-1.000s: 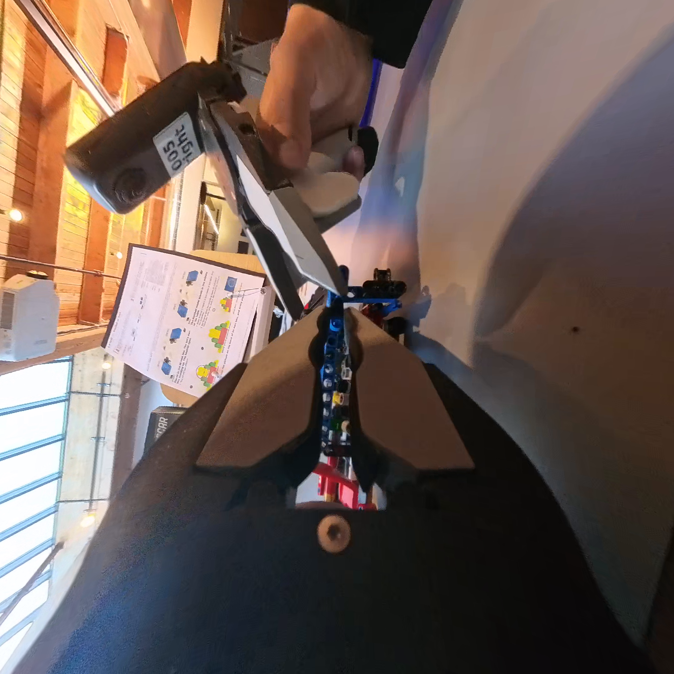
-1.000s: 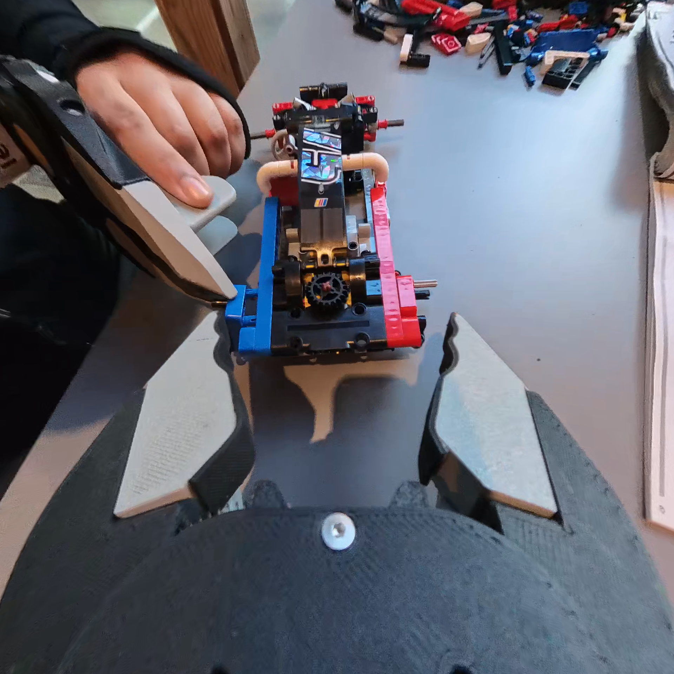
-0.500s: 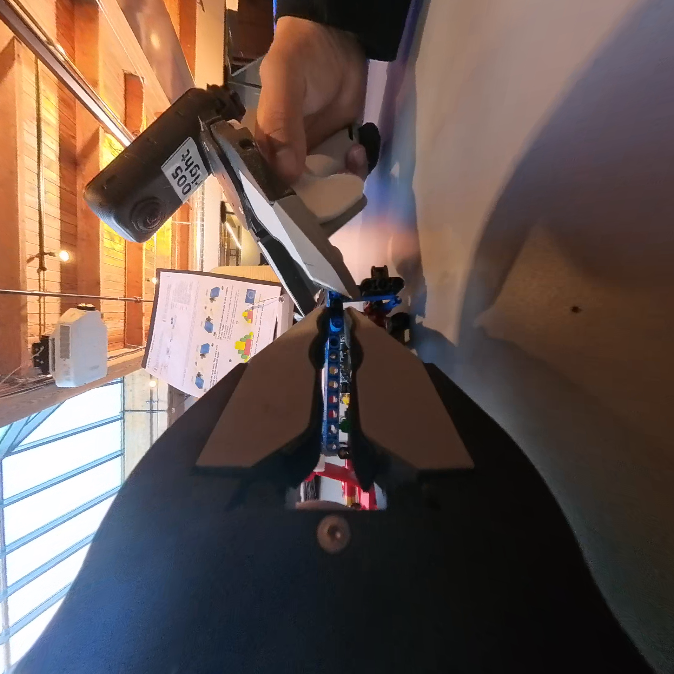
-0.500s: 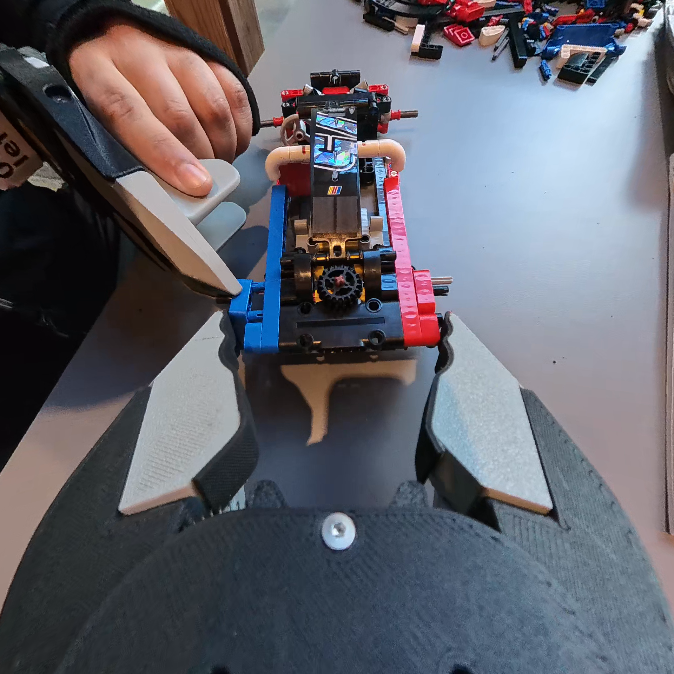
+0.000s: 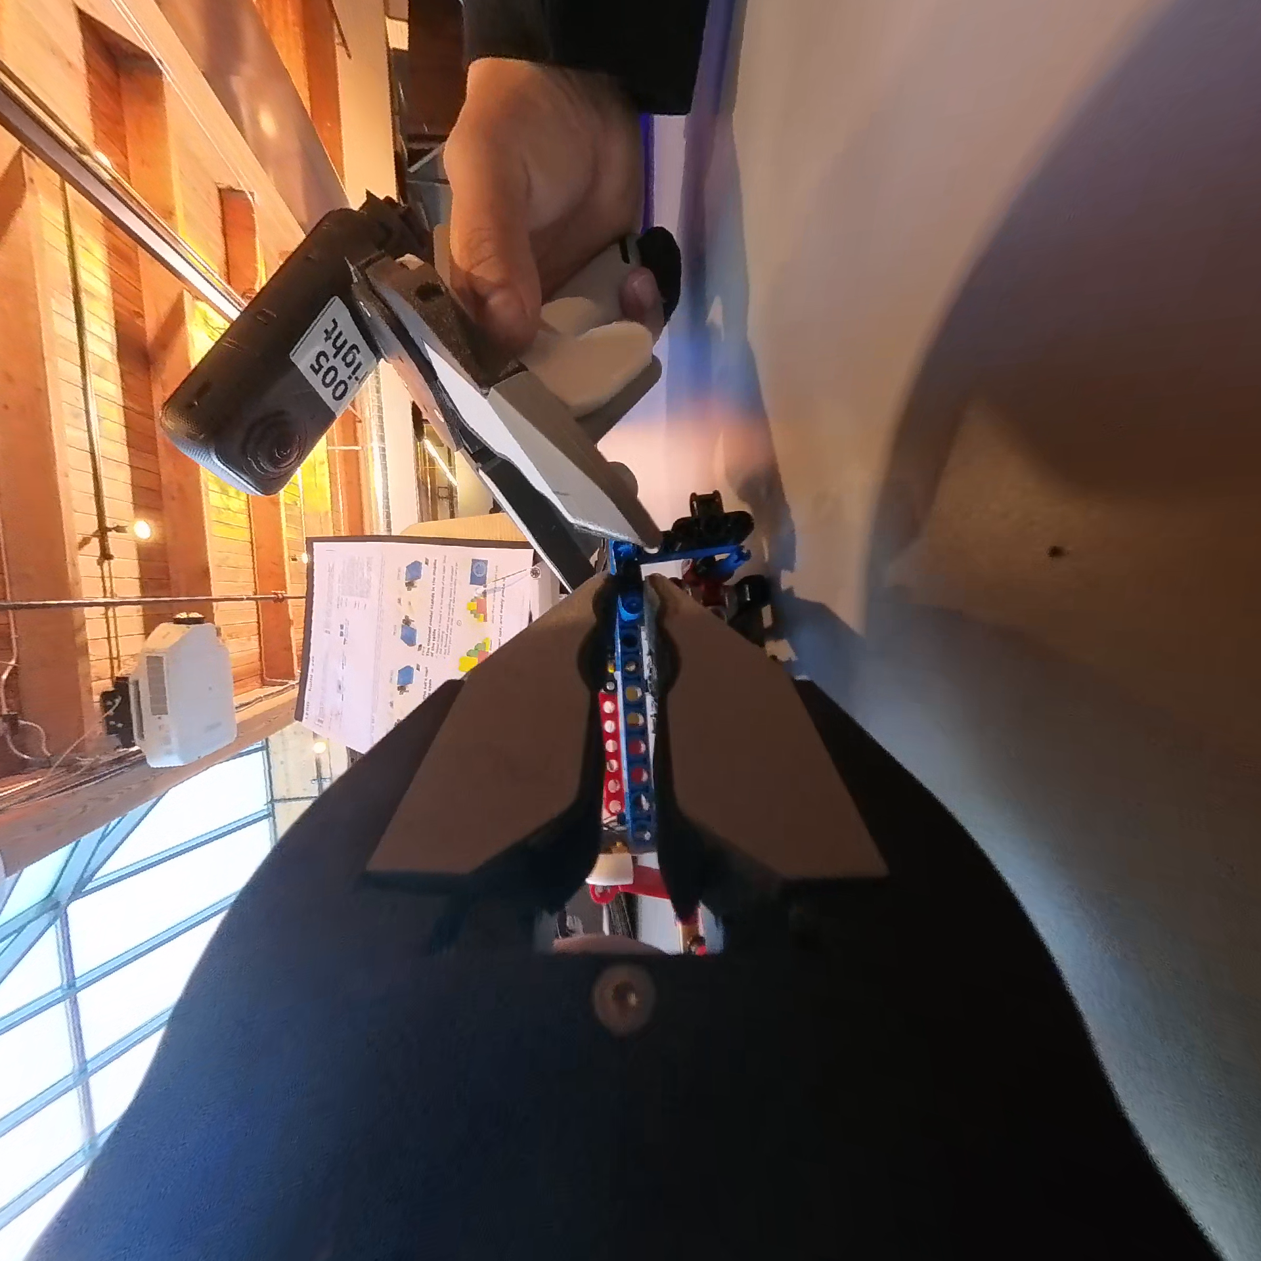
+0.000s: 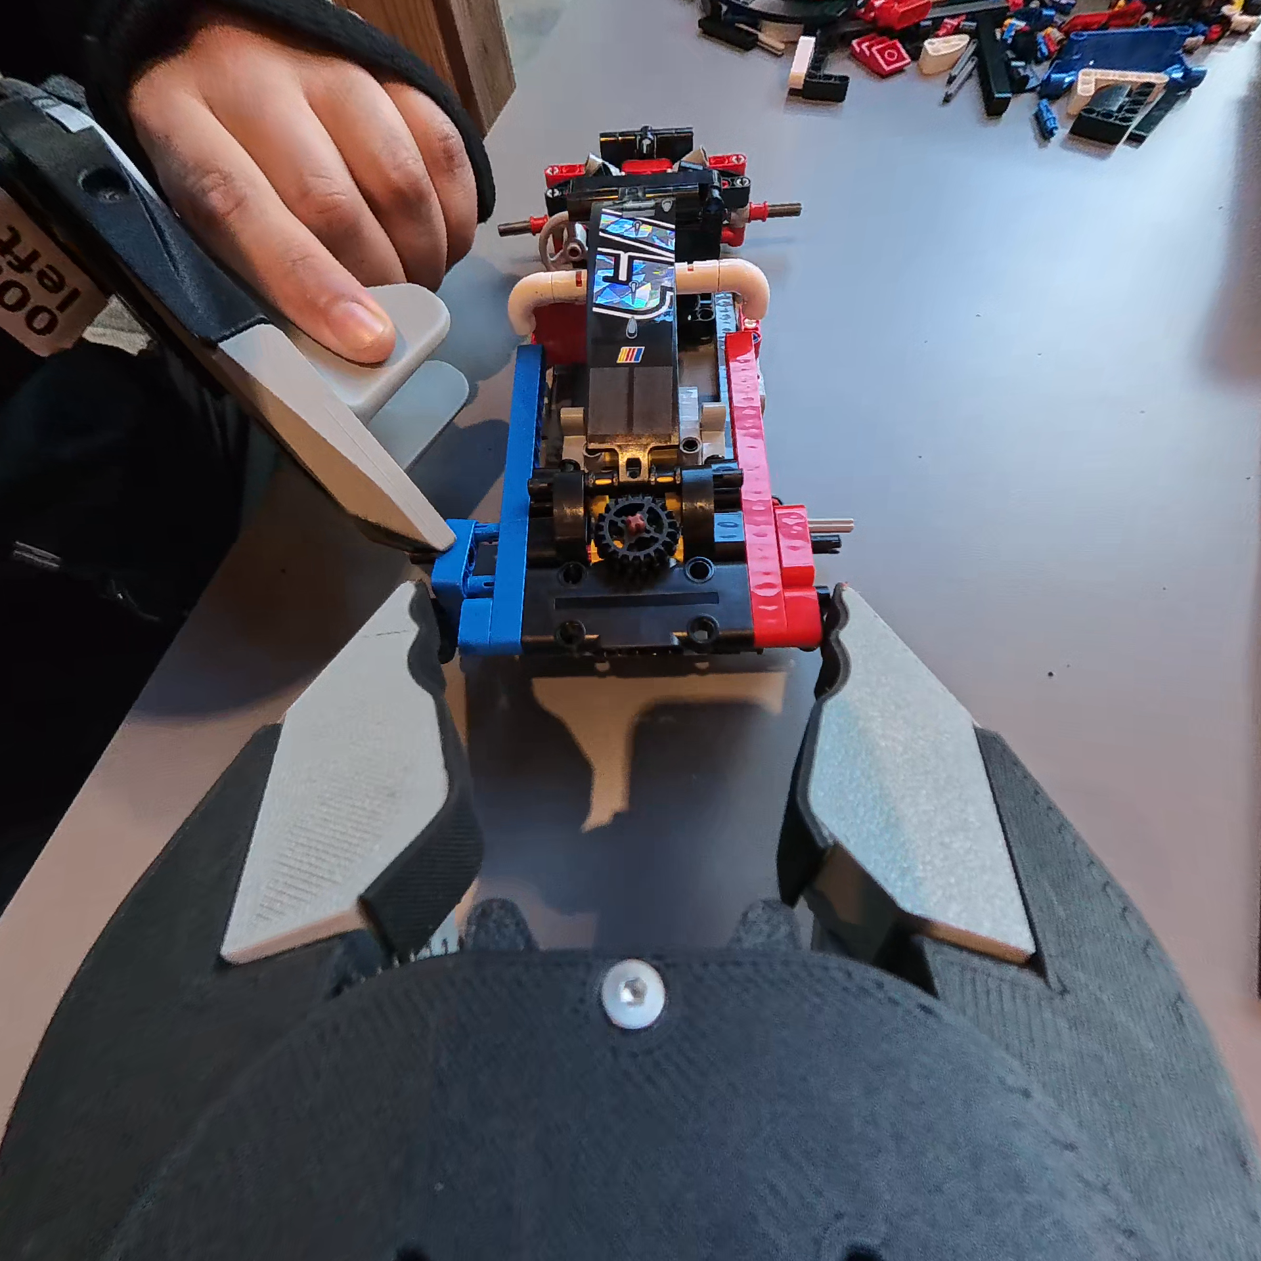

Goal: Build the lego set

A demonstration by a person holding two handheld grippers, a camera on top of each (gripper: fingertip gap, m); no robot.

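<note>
A partly built lego car (image 6: 634, 477) with a blue left side, a red right side and a black gear at its near end stands on the grey table (image 6: 1023, 477). My left gripper (image 5: 631, 593) is shut on the car's blue side beam (image 5: 631, 689). In the right wrist view it (image 6: 430, 539) comes in from the left, held by a hand. My right gripper (image 6: 628, 614) is open wide. Its two fingertips sit just outside the blue and red corners of the car's near end. One of its fingers (image 5: 566, 477) shows in the left wrist view.
A pile of loose lego parts (image 6: 989, 54) lies at the far right of the table. A wooden post (image 6: 464, 54) stands at the far left. An instruction sheet (image 5: 409, 634) stands behind the car in the left wrist view.
My right gripper has moved forward until its fingertips flank the car's near end, and its jaws have narrowed slightly. My left gripper has kept its hold on the blue side.
</note>
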